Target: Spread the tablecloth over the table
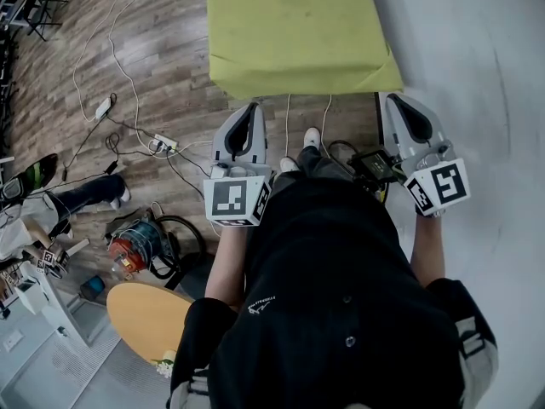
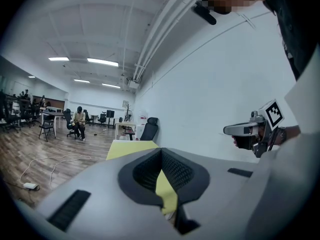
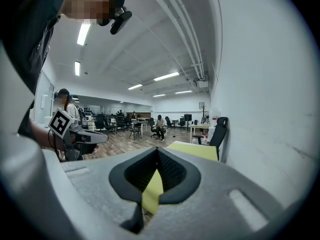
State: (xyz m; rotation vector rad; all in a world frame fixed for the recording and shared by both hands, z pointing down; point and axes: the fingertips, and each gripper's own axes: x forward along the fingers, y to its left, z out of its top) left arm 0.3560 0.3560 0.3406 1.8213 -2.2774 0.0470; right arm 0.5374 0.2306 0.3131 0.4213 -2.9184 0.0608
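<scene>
A yellow-green tablecloth (image 1: 294, 28) covers the table straight ahead and hangs over its near edge. It also shows as a flat yellow top, the tablecloth (image 2: 131, 148) in the left gripper view and the tablecloth (image 3: 195, 150) in the right one. My left gripper (image 1: 249, 109) and right gripper (image 1: 398, 100) hover side by side just short of that near edge, apart from the cloth. Both are shut with nothing between the jaws. The left gripper (image 2: 161, 156) sees the right gripper (image 2: 240, 130) beside it, and the right gripper (image 3: 157, 156) sees the left gripper (image 3: 92, 138).
White cables and a power strip (image 1: 163, 143) trail over the wood floor at left. A red vacuum (image 1: 136, 250) and a round wooden board (image 1: 149, 313) lie near my feet. A white wall (image 1: 477, 58) runs along the right. A black chair (image 2: 149, 129) stands beyond the table.
</scene>
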